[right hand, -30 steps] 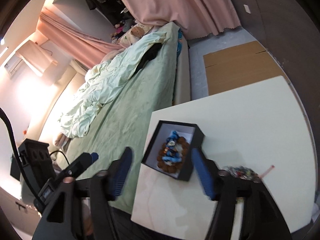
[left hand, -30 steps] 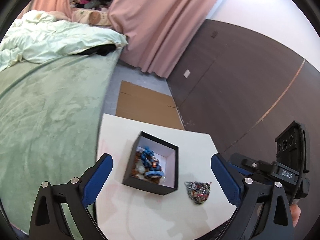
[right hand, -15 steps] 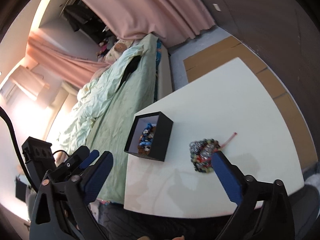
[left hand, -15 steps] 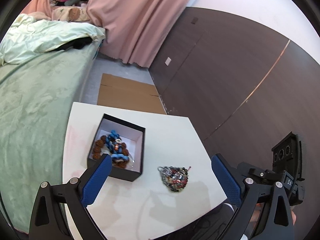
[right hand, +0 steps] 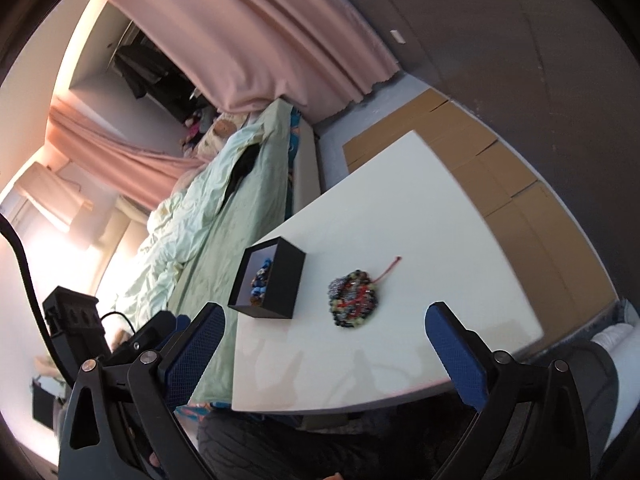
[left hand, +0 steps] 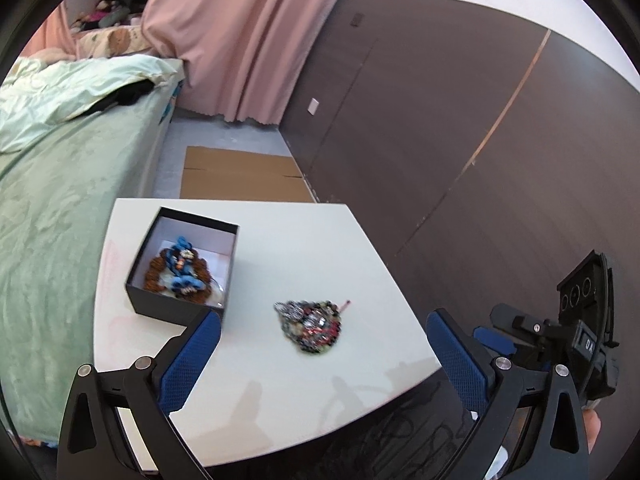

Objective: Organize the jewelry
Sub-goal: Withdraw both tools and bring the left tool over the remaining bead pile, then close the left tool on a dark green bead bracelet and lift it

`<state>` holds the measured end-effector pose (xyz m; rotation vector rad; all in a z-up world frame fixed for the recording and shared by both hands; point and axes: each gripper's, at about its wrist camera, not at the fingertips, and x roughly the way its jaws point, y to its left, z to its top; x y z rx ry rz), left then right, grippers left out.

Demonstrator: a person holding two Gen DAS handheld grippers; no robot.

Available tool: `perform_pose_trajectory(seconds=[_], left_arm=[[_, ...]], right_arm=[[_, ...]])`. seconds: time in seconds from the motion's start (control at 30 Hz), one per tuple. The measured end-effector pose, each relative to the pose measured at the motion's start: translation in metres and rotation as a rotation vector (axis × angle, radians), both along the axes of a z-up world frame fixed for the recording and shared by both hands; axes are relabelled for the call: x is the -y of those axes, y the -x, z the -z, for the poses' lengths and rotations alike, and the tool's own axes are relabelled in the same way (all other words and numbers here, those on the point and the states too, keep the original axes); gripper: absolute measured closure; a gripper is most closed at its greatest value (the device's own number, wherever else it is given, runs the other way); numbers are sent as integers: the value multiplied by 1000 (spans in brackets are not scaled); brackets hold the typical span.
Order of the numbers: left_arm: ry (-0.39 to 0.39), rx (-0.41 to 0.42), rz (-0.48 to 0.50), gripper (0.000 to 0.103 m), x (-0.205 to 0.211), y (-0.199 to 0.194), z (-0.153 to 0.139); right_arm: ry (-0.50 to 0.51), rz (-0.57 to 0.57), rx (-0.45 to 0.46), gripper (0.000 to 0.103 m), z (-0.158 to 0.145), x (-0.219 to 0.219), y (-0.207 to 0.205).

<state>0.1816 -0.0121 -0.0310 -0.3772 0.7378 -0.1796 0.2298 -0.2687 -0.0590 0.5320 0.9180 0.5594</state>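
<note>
A black open box (left hand: 182, 268) with blue and brown bead jewelry inside sits on the left of a white table (left hand: 300, 240). A loose pile of multicolored beads with a red cord (left hand: 311, 326) lies on the table to the right of the box. My left gripper (left hand: 322, 354) is open and empty, held above the table's near edge, in line with the bead pile. In the right wrist view the box (right hand: 270, 282) and the bead pile (right hand: 354, 300) show too. My right gripper (right hand: 324, 346) is open and empty, above the near edge.
A green-covered bed (left hand: 52, 200) runs along the table's left side. Flattened cardboard (left hand: 240, 180) lies on the floor beyond the table. A dark wood wall (left hand: 460, 140) stands to the right, and pink curtains (left hand: 240, 40) hang behind.
Both grippers have drawn back toward the table's near edge. The right gripper has opened wide. The bead pile now sits between each gripper's fingers in view. Box and beads have not moved.
</note>
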Motion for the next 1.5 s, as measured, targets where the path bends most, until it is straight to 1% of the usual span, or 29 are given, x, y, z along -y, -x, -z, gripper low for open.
perform_pose_trajectory(seconds=[0.2,0.4,0.5,0.6,0.67,0.73,0.8,1.0,1.03,1.07,1.13,1.23,1.33,1.5], left_arm=[[-34,-4,16,0,23,6,-4],[-50,-12,48,3,44,11,-3],[-50,-34,57,7,51,10,2],[-32,-54,47,12,52,7,8],[-15,-71,40,15,51,2,14],[-9,-87,40,23,53,-2,18],[-11,-103,48,26,55,-8,23],[-18,-138,62,34,58,-26,39],[-18,-142,64,37,58,-29,42],[-17,-146,65,41,58,-32,45],[-12,-159,66,46,57,-40,52],[-14,-175,64,55,55,-54,62],[-45,-190,52,69,53,-66,70],[-89,-243,59,70,49,-85,87]], right_arm=[[-2,42,18,2,0,26,11],[19,93,3,2,10,50,23],[35,102,4,2,13,57,27],[58,107,14,2,15,62,30],[51,110,14,2,17,66,32],[37,106,2,2,21,70,32],[17,93,-6,2,25,72,29],[14,67,-19,4,36,68,20],[17,61,-26,8,38,66,18],[20,53,-37,15,42,64,16],[21,44,-63,20,49,63,10],[23,40,-77,23,57,63,4],[22,41,-93,24,63,63,-3],[21,45,-119,24,71,63,-15]])
